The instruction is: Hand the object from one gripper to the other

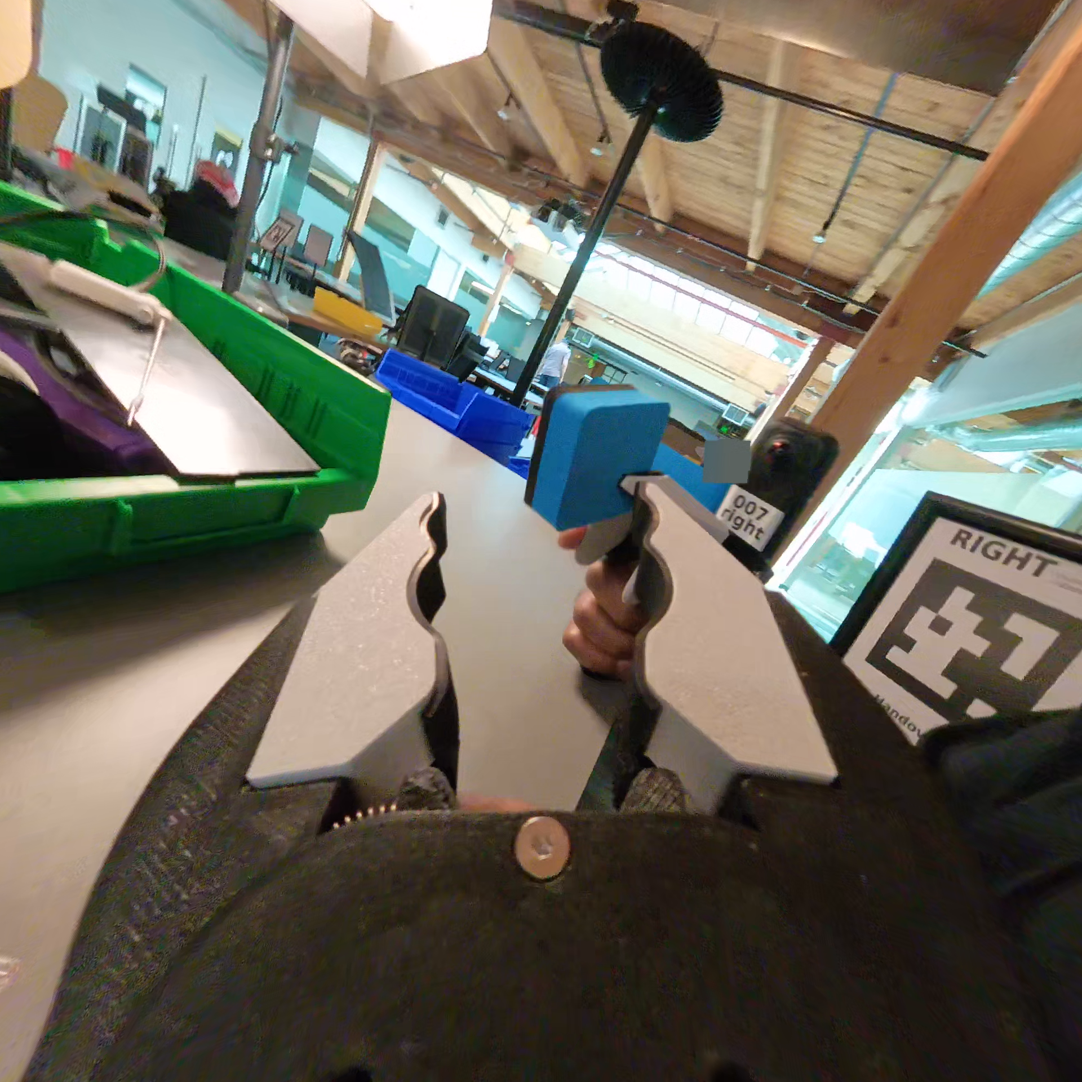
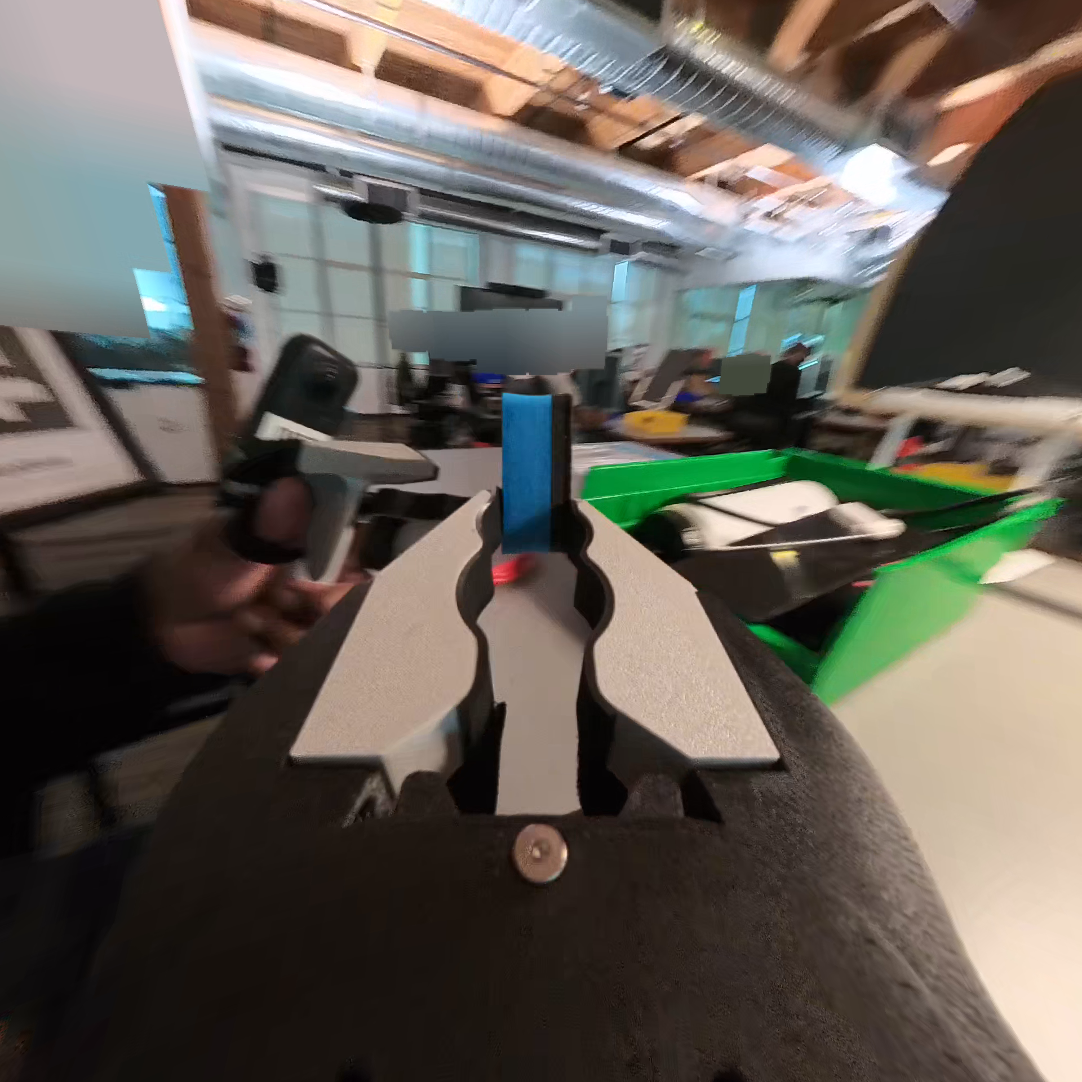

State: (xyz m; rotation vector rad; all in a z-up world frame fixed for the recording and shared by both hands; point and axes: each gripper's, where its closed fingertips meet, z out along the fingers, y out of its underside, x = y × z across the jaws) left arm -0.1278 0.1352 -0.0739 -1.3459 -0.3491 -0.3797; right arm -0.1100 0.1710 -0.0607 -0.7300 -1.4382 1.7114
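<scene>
The object is a blue foam block with a black backing (image 2: 526, 474). My right gripper (image 2: 531, 508) is shut on its lower end and holds it upright above the grey table. In the left wrist view the block (image 1: 591, 462) sits just beyond my left gripper's right fingertip, with the right gripper (image 1: 615, 521) clamped on its lower corner and a hand below it. My left gripper (image 1: 538, 497) is open and empty, with its jaws wide apart. It also shows blurred at the left of the right wrist view (image 2: 357, 497), beside the block and apart from it.
A green bin (image 1: 246, 486) with flat dark items stands at the left on the grey table (image 1: 509, 615); it shows to the right in the right wrist view (image 2: 907, 556). Blue bins (image 1: 451, 404) and a black pole stand (image 1: 585, 263) are behind. A framed marker sign (image 1: 966, 620) stands at the right. The grippers' ends are close to 5 centimeters from one another.
</scene>
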